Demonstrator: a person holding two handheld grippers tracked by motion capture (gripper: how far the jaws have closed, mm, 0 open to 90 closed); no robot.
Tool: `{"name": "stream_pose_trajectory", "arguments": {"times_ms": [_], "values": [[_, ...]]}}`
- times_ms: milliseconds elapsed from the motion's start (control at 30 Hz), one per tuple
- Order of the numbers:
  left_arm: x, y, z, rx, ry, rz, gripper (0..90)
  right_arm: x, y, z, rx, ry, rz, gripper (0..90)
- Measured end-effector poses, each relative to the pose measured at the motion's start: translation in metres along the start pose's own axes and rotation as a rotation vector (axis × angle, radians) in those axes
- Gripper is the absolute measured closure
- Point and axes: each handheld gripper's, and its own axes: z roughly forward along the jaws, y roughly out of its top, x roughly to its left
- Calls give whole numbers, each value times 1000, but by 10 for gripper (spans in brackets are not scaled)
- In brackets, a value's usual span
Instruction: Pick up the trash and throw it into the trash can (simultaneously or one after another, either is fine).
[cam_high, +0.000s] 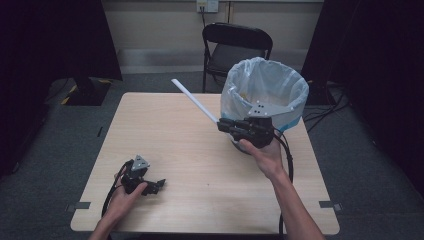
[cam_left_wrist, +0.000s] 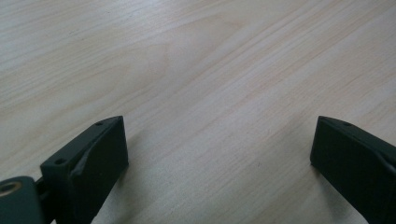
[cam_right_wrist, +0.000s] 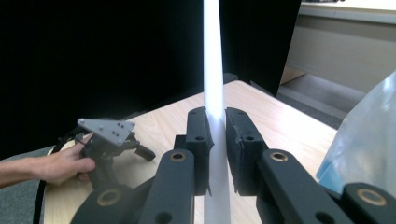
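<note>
Right gripper (cam_high: 223, 125) clamped on a long, thin white plastic strip (cam_high: 195, 102) — jaws pressed flat against both faces of the strip (cam_right_wrist: 214, 88), as seen in the right gripper view, with a short tail passing back between the black linkage arms. Held well above the pale wood-grain table (cam_high: 200, 165), just in front of the round bin lined with a translucent white plastic bag (cam_high: 265, 92).

In the high view, long axis of the strip running from the jaws toward 10 o'clock, free end uppermost and pointing away over the far half of the table; gripped end near 4 o'clock of that line, close to the bin's near-left wall. Bin mouth lying at about 1 o'clock from the jaws, just beside them. Free end thus pointing away from the bin, not into it.

Judged relation for the coming move: strip probably bound for the bin, so long axis to be swung round from 10 o'clock toward 1 o'clock, or tipped so that one end clears the bag's rim — otherwise a risk of the long free end catching on the rim or lying across it.

Left gripper (cam_high: 156, 186) resting low at the near-left corner of the table, at about 7 o'clock from the strip and well apart from it; jaws spread wide, bare wood between them (cam_left_wrist: 219, 158), nothing held. Right hand (cam_high: 265, 156) clearly the nearer to both strip and bin.
</note>
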Motion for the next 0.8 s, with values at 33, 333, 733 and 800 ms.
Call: {"name": "stream_pose_trajectory", "arguments": {"times_ms": [33,333,733,800], "values": [[0,0,0,0,0,0,36,0,2,-1,-2,0,0,807],[0,0,0,0,2,3,36,-5,20,-7,-34,0,-10,807],[0,0,0,0,0,0,36,-16,46,-18,-79,-34,-14,807],[0,0,0,-2,0,-3,36,-20,49,-20,-86,-40,-10,807]]}}
